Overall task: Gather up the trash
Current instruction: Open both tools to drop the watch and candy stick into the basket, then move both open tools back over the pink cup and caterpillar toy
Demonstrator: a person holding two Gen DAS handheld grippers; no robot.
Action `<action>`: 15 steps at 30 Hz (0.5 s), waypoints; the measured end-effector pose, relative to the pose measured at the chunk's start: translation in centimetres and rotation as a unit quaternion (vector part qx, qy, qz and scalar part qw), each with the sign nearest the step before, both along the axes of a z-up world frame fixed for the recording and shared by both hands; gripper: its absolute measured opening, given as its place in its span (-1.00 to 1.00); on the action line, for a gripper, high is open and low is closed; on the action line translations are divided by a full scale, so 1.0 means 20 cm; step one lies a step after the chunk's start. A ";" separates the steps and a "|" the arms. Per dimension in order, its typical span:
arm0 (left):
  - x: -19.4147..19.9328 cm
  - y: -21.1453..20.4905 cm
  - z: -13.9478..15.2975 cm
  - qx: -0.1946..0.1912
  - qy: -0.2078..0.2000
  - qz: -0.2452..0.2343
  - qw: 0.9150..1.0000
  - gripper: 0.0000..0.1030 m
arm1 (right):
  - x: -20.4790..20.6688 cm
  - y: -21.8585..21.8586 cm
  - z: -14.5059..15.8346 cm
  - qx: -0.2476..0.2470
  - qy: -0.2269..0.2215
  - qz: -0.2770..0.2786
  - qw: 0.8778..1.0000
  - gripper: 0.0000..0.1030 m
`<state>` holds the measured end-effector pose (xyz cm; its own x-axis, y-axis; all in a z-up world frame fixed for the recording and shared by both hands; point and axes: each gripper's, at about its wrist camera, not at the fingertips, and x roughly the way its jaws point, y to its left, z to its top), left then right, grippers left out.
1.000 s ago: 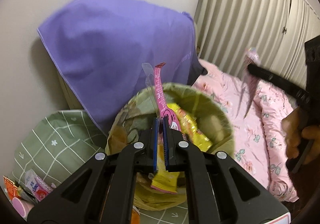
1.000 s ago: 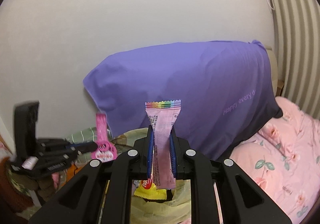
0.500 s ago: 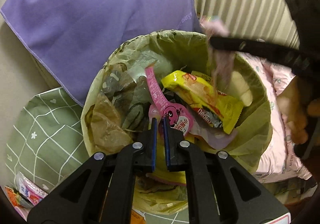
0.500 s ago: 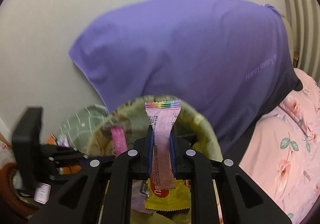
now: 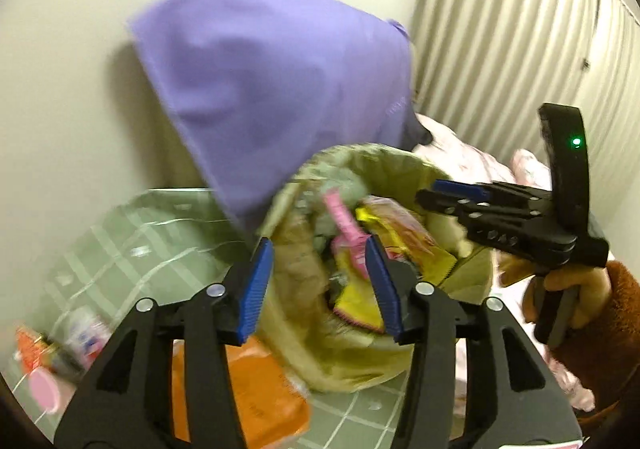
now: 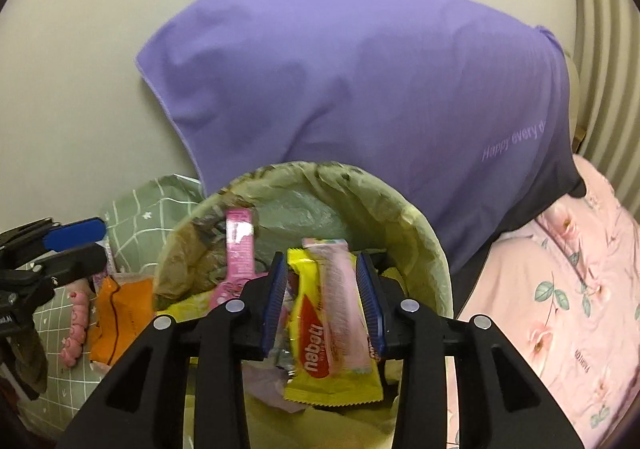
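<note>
As both jaws have just been opening over the bin [image 6: 424, 245], left gripper [image 5: 320, 285] empty, right gripper [image 6: 322, 301] freeing the pale pink wrapper [image 6: 340, 301] — light, crinkly, slippery. Remaining wrappers [image 6: 110, 313] at nine o'clock — pinch a sealed end.

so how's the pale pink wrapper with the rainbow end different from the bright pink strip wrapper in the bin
The pale pink wrapper with the rainbow end is wider and lies on a yellow wrapper, between the right gripper's open jaws. The bright pink strip wrapper is narrower, deeper in colour, and leans towards the lined bin's left side, clear of that gripper. Both are long, flat and inside the bin.
</note>
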<state>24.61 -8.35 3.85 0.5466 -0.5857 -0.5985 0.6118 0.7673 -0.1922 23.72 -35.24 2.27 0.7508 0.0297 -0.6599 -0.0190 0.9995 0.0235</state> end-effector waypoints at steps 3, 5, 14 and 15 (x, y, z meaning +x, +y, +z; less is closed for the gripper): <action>-0.07 0.14 0.00 -0.002 -0.005 0.037 0.999 0.00 | -0.05 0.07 0.08 -0.002 -0.025 0.013 1.000 -0.33; -0.11 0.24 -0.01 -0.004 -0.006 0.066 0.998 0.02 | -0.08 0.15 0.14 -0.002 -0.043 0.032 0.999 -0.33; -0.30 0.81 -0.10 -0.021 0.015 0.221 0.975 0.07 | -0.15 0.62 0.26 0.026 -0.085 0.158 0.984 -0.32; -0.33 0.87 -0.10 -0.022 0.017 0.236 0.971 0.10 | -0.16 0.68 0.26 0.025 -0.085 0.171 0.981 -0.32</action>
